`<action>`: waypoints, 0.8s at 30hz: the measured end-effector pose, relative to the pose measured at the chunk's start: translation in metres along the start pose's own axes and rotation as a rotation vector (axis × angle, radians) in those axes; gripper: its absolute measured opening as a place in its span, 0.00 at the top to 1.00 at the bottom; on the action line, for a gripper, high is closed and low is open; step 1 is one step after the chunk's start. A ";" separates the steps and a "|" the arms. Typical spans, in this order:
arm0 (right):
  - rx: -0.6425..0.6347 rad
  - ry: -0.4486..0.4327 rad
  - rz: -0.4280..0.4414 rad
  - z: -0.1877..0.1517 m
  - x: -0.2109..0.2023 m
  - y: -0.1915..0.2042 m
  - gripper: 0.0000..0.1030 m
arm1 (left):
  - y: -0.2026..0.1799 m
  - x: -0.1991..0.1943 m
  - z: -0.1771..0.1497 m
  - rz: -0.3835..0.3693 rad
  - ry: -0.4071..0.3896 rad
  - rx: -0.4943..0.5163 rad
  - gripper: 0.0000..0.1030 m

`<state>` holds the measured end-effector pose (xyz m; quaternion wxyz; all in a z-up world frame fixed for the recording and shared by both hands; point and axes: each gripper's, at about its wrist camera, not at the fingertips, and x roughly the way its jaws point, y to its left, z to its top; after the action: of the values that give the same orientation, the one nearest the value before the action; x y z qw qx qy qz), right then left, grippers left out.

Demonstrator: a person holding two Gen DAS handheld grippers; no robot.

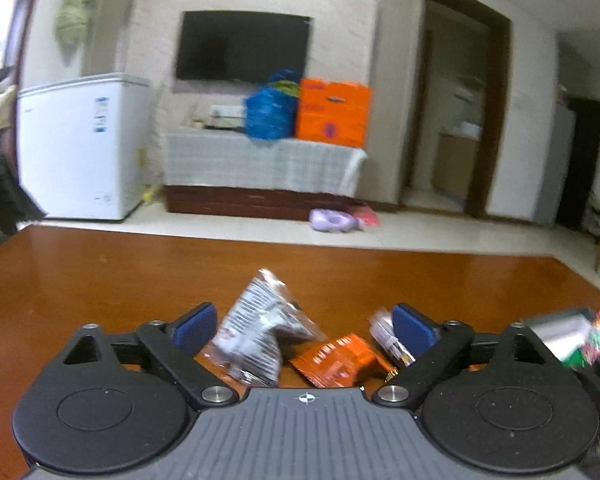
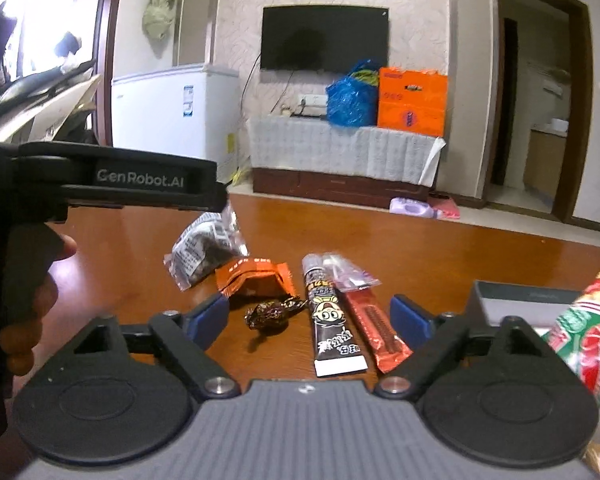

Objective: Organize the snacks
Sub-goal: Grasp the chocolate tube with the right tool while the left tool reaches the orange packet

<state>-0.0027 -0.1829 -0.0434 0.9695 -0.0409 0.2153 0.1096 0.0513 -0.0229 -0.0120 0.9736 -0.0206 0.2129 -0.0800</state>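
Note:
Several snacks lie on a brown wooden table [image 2: 440, 248]. My left gripper [image 1: 304, 328] is open low over the table, with a clear packet of dark snacks [image 1: 256, 336] and an orange packet [image 1: 340, 360] between its blue pads, neither pressed. My right gripper [image 2: 310, 316] is open too. Between its pads lie a dark foil candy [image 2: 270, 314], a black stick snack [image 2: 332, 320] and a red stick snack [image 2: 374, 328]. Beyond them are the orange packet [image 2: 256, 278] and the clear packet [image 2: 206, 252].
A grey box [image 2: 520, 300] and a red-green-white snack bag [image 2: 584, 332] sit at the table's right. A hand [image 2: 24, 320] holds the left tool's black body [image 2: 140, 178] at the left of the right wrist view. Beyond the table are a white freezer [image 2: 176, 120] and a TV stand [image 2: 340, 152].

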 end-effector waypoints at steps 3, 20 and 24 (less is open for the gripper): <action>0.050 0.044 0.002 0.002 0.009 -0.012 0.34 | -0.012 0.005 -0.004 -0.076 0.035 0.075 0.41; 0.103 0.105 0.039 0.013 0.056 -0.031 0.58 | -0.005 0.025 -0.013 -0.278 0.163 -0.012 0.65; 0.122 0.140 0.035 0.014 0.066 -0.031 0.63 | -0.005 0.026 -0.012 -0.282 0.161 -0.012 0.65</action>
<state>0.0688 -0.1983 -0.0577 0.9508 0.0142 0.2893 0.1099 0.0692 -0.0321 -0.0329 0.9324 -0.0497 0.2857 -0.2157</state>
